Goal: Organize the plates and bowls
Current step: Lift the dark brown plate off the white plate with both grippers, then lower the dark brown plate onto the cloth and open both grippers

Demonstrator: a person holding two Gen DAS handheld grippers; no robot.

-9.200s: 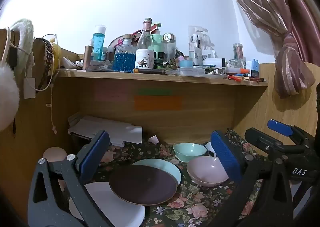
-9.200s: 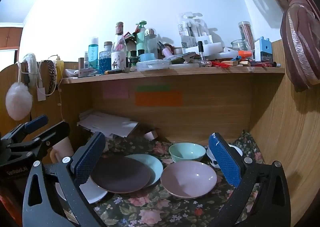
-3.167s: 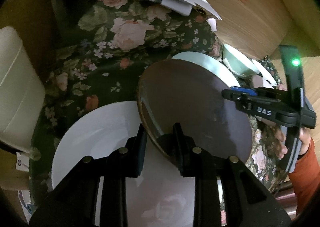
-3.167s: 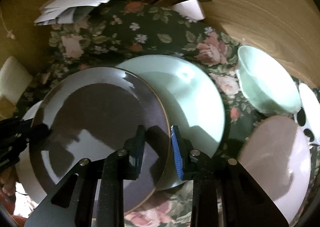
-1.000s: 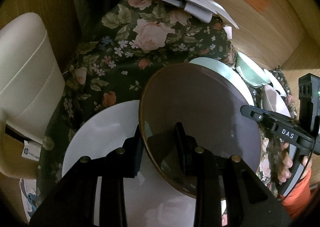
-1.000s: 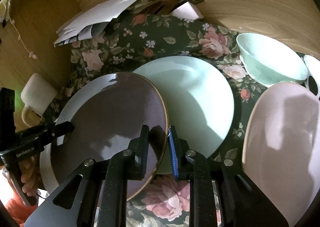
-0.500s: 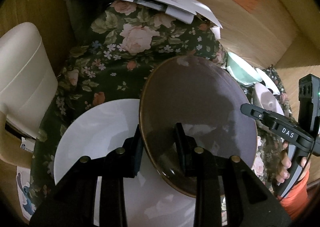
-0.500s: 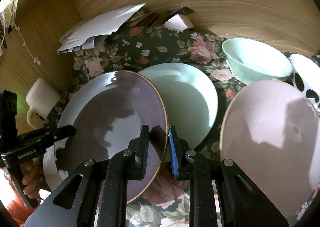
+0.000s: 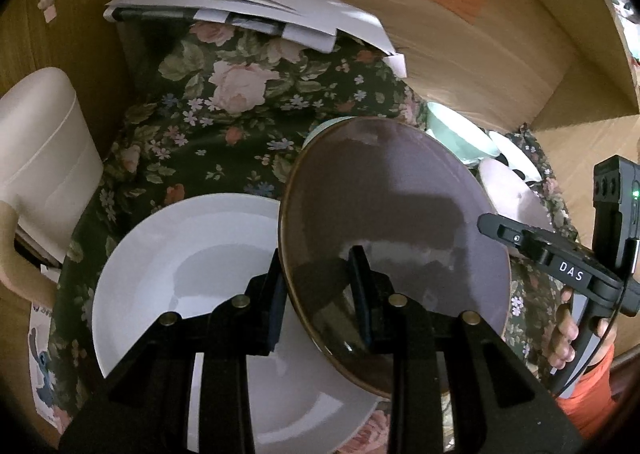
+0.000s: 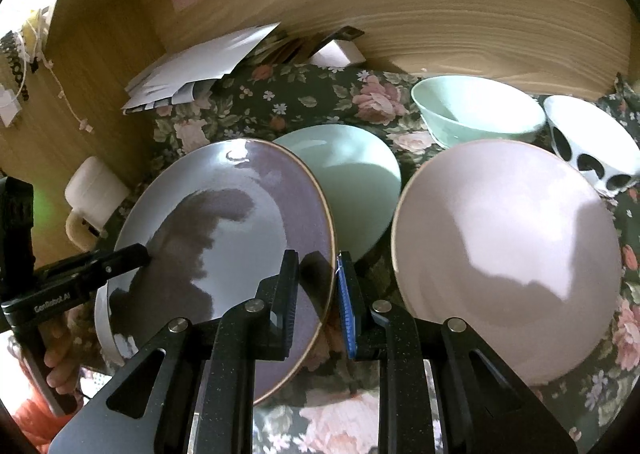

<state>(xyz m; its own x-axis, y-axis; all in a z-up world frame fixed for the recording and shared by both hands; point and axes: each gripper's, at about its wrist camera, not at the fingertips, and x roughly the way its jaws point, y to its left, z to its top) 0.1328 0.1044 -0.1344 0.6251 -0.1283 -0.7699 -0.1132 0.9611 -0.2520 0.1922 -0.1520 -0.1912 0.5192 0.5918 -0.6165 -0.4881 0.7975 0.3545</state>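
Both grippers hold a dark brown plate (image 9: 392,213) by opposite rims, tilted a little above the floral cloth. My left gripper (image 9: 316,266) is shut on its near-left rim, and my right gripper (image 10: 318,260) is shut on its right rim. In the right wrist view the brown plate (image 10: 224,221) still overlaps the left edge of a mint plate (image 10: 352,181). Under its left part lies a white plate (image 9: 192,254). To the right of the mint plate sits a wide pink bowl (image 10: 504,238), with a mint bowl (image 10: 476,109) and a black-spotted white bowl (image 10: 588,145) behind.
A cream mug (image 9: 44,157) stands at the left by the wooden side wall. Loose papers (image 9: 248,9) are piled at the back left. The wooden back wall (image 10: 440,13) carries sticky notes. A hand in an orange sleeve (image 9: 576,394) grips the right tool.
Both grippers have lifted the brown plate slightly and drawn it back from the mint plate, so more of the mint plate and the pink bowl shows. Both grips are unchanged.
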